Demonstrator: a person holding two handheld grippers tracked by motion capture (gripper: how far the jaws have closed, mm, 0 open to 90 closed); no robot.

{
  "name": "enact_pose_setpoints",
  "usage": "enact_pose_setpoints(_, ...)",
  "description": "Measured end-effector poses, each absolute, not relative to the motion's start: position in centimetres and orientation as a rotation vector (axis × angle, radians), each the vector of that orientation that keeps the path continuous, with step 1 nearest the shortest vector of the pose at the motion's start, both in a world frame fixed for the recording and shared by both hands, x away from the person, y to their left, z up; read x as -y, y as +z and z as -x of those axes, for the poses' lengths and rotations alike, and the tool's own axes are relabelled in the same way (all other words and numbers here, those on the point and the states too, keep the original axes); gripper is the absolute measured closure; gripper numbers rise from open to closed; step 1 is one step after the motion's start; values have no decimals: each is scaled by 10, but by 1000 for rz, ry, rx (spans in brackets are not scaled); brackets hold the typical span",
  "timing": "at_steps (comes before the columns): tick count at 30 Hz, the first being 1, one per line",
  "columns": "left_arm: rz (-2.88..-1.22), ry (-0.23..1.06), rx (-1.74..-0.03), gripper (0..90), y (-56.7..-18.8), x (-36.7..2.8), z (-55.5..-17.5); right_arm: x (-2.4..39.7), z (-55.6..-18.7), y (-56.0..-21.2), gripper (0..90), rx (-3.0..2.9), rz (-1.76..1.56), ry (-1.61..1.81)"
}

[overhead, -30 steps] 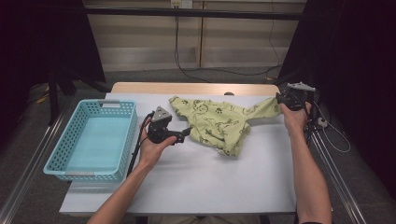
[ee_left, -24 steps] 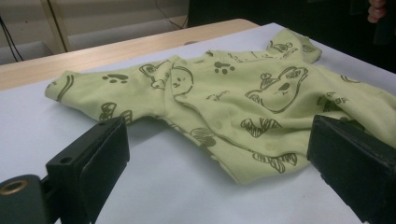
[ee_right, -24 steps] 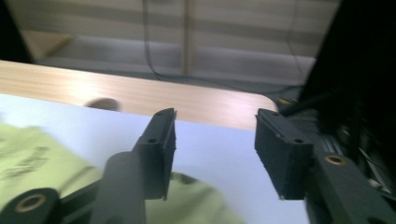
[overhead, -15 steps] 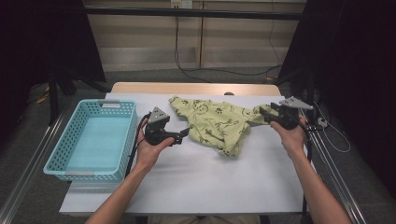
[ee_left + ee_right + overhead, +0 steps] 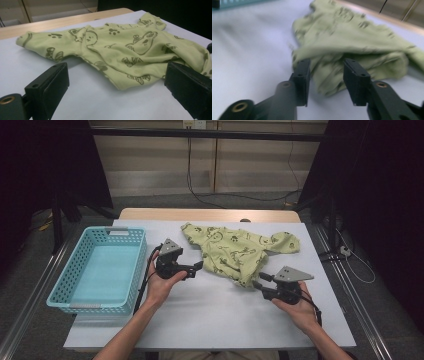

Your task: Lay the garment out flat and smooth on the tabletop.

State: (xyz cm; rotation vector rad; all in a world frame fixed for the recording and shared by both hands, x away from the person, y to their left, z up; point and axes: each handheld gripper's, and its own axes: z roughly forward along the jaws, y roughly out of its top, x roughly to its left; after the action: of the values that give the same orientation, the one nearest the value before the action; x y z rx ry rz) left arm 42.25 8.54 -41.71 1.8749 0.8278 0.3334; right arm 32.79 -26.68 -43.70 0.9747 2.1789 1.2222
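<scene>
Green cloth printed with dark animal drawings, a small garment [image 5: 235, 251], lies crumpled on the white surface [image 5: 210, 315], toward its far middle and right, with one sleeve stretched to the left and a bunched part at the far right. To its left stands a light blue basket [image 5: 70, 285], near the surface's left edge and well apart from the garment. The left tool [image 5: 197, 267] hangs just left of the garment, pointing at it; in the left gripper view its jaws stand wide apart with bare surface between them and the garment's [image 5: 120, 50] near hem just beyond. The right tool [image 5: 259, 283] sits at the garment's near lower tip, held low in the person's right hand [image 5: 295, 307]. Its jaws have just been closing and now stand partway apart; in the blurred right gripper view a fold of the garment [image 5: 352, 42] lies between them, and the pads do not visibly press on it.
</scene>
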Motion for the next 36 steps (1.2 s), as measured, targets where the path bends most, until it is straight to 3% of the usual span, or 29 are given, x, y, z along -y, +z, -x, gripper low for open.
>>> enact_pose_setpoints(7,-1893,342,-811,57,-418,-83,-420,254,-334,-443,344,-2209,-929,1212)
enact_pose_setpoints(13,-1893,350,-814,57,-419,-81,-418,241,-339,-453,322,-2245,-884,1122)
enact_pose_setpoints(18,-1901,347,-813,57,-420,-80,-419,236,-345,-460,403,-2277,-899,1009)
enact_pose_setpoints(20,-1895,344,-811,57,-421,-78,-418,237,-347,-460,581,-2277,-895,1007)
enact_pose_setpoints(23,-1890,350,-811,58,-420,-77,-418,242,-350,-453,701,-2262,-931,1102)
enact_pose_setpoints(36,-1873,361,-807,70,-412,-74,-418,244,-381,-373,735,-2031,-1001,1633)
